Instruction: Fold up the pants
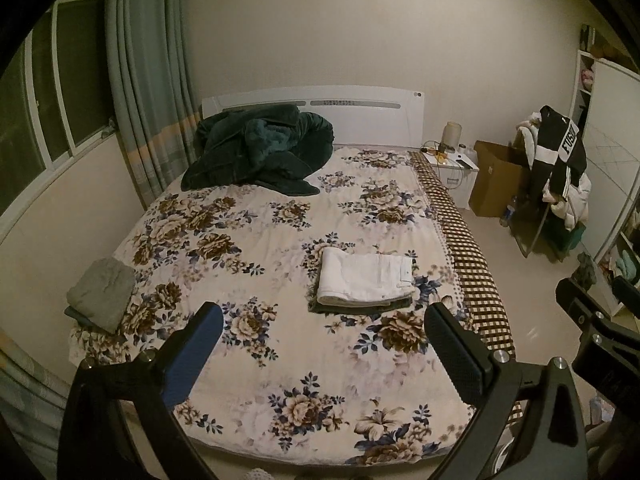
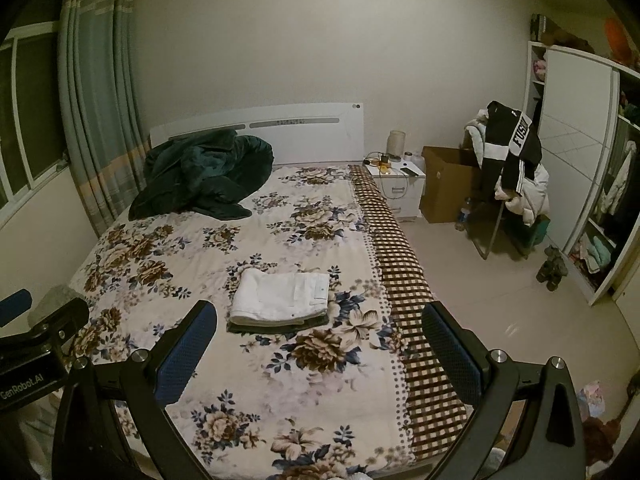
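White pants (image 1: 365,278), folded into a thick rectangle, are stacked on a dark folded garment (image 1: 360,306) mid-bed (image 1: 248,216), on floral fabric. Both the left tool (image 1: 322,354) and right tool (image 2: 318,354) are held apart, empty.

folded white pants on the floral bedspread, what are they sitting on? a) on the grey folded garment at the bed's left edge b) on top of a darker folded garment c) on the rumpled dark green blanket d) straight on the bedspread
b: the folded white pants lie on a darker folded garment whose edge shows beneath them, apart from the dark green blanket and the grey folded garment.
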Demonstrator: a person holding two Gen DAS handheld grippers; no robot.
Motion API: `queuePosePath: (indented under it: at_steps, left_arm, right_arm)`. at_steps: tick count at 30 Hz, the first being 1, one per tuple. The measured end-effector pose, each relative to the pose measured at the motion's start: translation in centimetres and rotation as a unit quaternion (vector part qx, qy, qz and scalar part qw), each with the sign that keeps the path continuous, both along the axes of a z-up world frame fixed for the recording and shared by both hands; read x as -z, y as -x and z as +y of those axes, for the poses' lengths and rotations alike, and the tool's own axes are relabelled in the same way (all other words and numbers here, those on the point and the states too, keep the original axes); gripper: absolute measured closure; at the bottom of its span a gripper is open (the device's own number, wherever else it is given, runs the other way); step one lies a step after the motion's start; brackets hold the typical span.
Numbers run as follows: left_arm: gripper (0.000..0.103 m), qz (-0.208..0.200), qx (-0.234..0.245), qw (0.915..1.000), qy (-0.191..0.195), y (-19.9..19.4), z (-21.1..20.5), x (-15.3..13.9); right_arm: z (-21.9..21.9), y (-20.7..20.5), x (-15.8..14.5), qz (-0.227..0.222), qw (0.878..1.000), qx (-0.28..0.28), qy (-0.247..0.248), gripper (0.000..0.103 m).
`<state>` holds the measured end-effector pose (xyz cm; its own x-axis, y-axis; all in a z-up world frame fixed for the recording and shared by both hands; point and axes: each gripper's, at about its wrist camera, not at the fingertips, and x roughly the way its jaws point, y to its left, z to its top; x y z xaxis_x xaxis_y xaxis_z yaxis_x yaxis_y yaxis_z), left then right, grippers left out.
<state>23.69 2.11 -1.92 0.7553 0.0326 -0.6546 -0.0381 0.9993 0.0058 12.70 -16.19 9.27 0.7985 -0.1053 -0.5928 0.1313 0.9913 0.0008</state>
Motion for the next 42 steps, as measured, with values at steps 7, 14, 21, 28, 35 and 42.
queuePosePath:
  at_steps: [7, 14, 21, 28, 35, 42]
  left_arm:
    - [0.0, 0.001, 0.0, 1.0, -0.004, 0.3, 0.2, -0.1]
    - [0.0, 0.001, 0.0, 1.0, -0.006, 0.3, 0.3, -0.2]
    - [0.0, 0.0, 0.001, 1.0, -0.007, 0.2, 0.6, -0.3]
    - [0.0, 0.0, 0.003, 1.0, -0.006, 0.1, 0.8, -0.4]
    - [0.0, -0.002, 0.004, 1.0, -0.006, 0.0, 0.9, -1.0]
    - [0.0, -0.003, 0.005, 1.0, -0.004, -0.2, 1.1, -1.4]
  right_arm:
    - [-0.2, -0.1, 0.3, 0.003, 1.0, -0.007, -0.001, 0.0]
    - [-0.1, -0.5, 0.4, 0.004, 1.0, -0.011, 0.001, 0.0]
    - [0.0, -0.5, 0.5, 0.004, 1.0, -0.01, 0.0, 0.0]
    - [0.0, -0.5, 0.4, 0.004, 1.0, -0.01, 0.001, 0.0]
    - [0.8, -1.1, 0.2, 0.006, 1.0, -0.018, 0.002, 0.0]
    - [0.8, -1.1, 0.2, 0.005, 1.0, -0.018, 0.001, 0.0]
